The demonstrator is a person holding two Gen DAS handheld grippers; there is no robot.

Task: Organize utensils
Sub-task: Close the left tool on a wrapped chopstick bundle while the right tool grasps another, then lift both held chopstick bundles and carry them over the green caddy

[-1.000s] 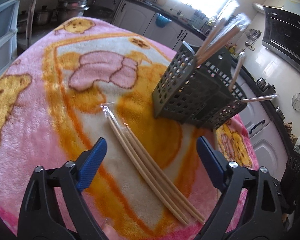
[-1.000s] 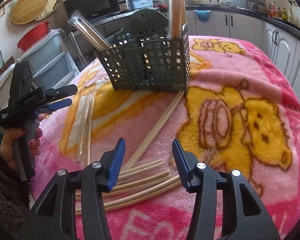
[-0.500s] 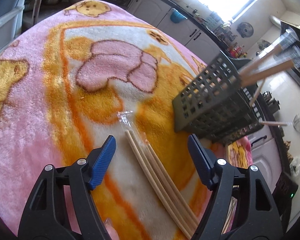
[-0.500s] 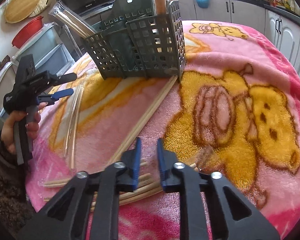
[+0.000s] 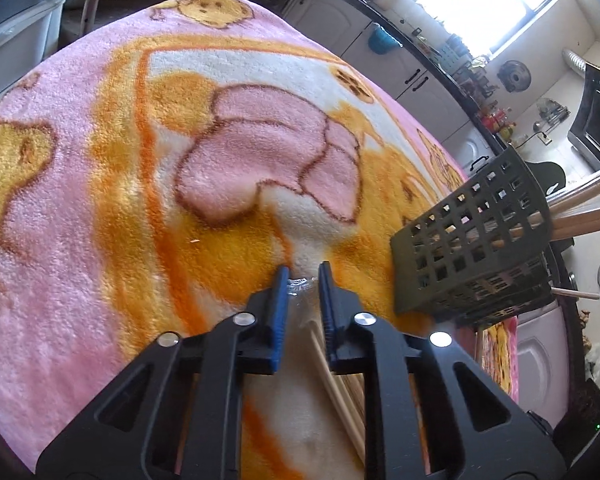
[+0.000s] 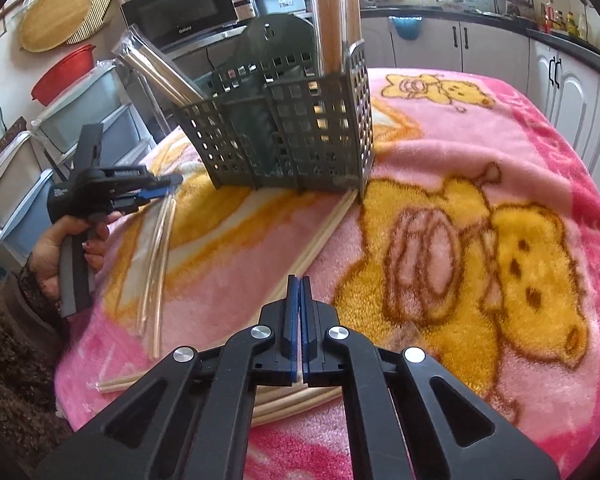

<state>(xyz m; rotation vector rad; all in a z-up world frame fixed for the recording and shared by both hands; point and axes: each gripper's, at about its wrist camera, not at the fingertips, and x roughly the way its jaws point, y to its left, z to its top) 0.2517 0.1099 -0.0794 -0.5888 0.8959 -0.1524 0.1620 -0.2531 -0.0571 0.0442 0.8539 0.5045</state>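
A dark green slotted utensil basket (image 6: 292, 136) stands on the pink bear blanket (image 6: 480, 152), with wrapped chopstick packs (image 6: 328, 20) upright in it. It also shows in the left wrist view (image 5: 476, 256). My left gripper (image 5: 303, 276) is closed around the clear wrapper end of a chopstick pack (image 5: 332, 372) lying on the blanket; it also shows in the right wrist view (image 6: 156, 188). My right gripper (image 6: 299, 284) is shut on a thin chopstick pack (image 6: 284, 400) at the blanket's near edge. A long chopstick pair (image 6: 320, 236) lies from the basket toward me.
Grey storage drawers (image 6: 24, 168) stand left of the table. A microwave (image 6: 180, 20) sits behind the basket. White kitchen cabinets (image 6: 500, 48) line the far wall. The blanket's front edge drops off near my right gripper.
My left gripper moved forward over the chopstick pack and closed on its wrapper end. My right gripper closed from wide open onto a pack at the near edge.
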